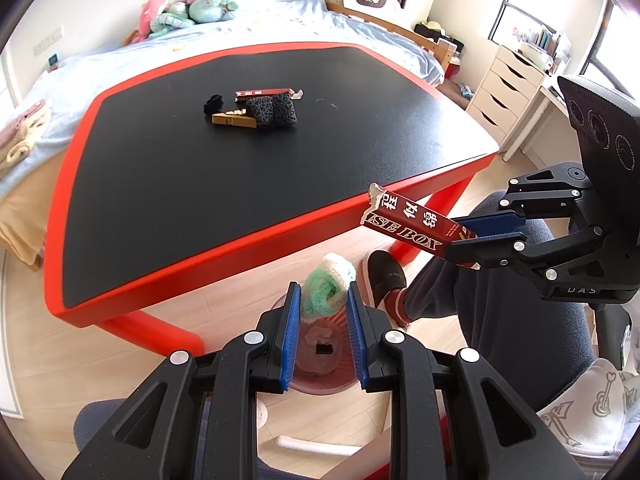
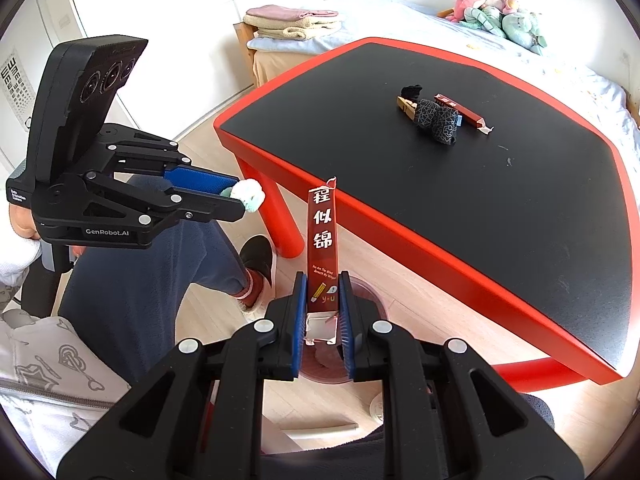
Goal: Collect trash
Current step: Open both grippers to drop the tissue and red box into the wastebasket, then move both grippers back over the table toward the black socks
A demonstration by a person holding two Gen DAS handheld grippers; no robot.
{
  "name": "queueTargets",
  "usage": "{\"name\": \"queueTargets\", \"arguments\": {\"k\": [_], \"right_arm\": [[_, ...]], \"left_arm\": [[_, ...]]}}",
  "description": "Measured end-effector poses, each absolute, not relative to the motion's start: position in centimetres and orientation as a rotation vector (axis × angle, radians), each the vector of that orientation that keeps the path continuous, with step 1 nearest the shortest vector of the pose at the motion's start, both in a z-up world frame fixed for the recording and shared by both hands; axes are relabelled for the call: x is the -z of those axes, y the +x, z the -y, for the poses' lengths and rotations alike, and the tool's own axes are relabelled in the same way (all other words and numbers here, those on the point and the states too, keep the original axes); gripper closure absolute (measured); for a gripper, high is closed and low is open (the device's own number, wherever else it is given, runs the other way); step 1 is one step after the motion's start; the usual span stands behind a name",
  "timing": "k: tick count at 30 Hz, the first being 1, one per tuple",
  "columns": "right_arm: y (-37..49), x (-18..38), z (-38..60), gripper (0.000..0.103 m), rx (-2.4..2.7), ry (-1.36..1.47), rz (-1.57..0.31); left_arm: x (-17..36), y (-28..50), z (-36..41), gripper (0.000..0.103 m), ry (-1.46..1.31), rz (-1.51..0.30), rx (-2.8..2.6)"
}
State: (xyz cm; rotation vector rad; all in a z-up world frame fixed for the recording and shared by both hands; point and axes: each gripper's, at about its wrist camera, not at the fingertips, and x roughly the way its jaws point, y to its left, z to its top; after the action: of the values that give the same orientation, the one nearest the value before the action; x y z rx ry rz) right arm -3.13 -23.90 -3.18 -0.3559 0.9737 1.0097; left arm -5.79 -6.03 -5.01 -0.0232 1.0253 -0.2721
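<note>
My left gripper [image 1: 324,296] is shut on a fuzzy green-and-white ball [image 1: 328,284] and hangs over a pinkish bin [image 1: 320,376] on the floor; the right wrist view shows the ball [image 2: 250,196] pinched at the left gripper's [image 2: 240,196] tips. Beside it, my right gripper [image 2: 322,280] is shut on the lower end of a torn red carton strip [image 2: 322,224], above the same bin [image 2: 374,296]. On the black table top lie a second red strip [image 1: 262,93], two black patterned pouches [image 1: 272,111], a wooden clothespin [image 1: 234,120] and a small black item [image 1: 214,105].
The red-rimmed table [image 1: 200,248] stands just beyond the bin. A person's leg and slippered foot [image 1: 384,280] are right of the bin. A white tube [image 1: 316,446] lies on the floor. A bed is behind the table and white drawers [image 1: 504,92] stand far right.
</note>
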Motion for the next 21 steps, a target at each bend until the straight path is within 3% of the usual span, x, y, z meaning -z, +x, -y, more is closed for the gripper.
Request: {"name": "queueTargets", "arguments": {"k": [1,2,3,4,6,7,12,21], "right_arm": [[-3.1,3.2,23.9,0.085,-1.007,-0.357,-0.972],[-3.0,3.3,23.9,0.070,-1.002,-0.356,-0.976],[-2.9,3.4,24.0,0.044,-0.994,-0.354,-0.977],[-2.9,3.4,24.0,0.034,-0.988,-0.348,-0.972],[-2.8,3.4,24.1,0.019,-0.982,-0.335,-0.967],[-2.7,3.5,24.1,0.017,-0.974,-0.337,-0.971],[-2.2,3.7,24.4,0.011,-0.946,-0.324,-0.985],[-1.9,3.7,24.6,0.007,-0.941,-0.302,-0.991]], "left_arm": [[5.0,-5.8,6.1,0.077,-0.020,-1.023,0.271],[5.1,-5.8,6.2,0.070,-0.016,-1.026,0.269],[5.1,-5.7,6.1,0.056,-0.018,-1.029,0.266],[5.1,-5.7,6.0,0.039,-0.024,-1.024,0.258],[5.1,-5.7,5.7,0.022,-0.037,-1.016,0.244],[5.1,-5.7,5.5,0.015,-0.041,-1.012,0.235],[5.1,-5.9,5.1,0.008,-0.046,-1.007,0.204],[5.0,-5.8,4.9,0.008,-0.049,-1.013,0.194]]}}
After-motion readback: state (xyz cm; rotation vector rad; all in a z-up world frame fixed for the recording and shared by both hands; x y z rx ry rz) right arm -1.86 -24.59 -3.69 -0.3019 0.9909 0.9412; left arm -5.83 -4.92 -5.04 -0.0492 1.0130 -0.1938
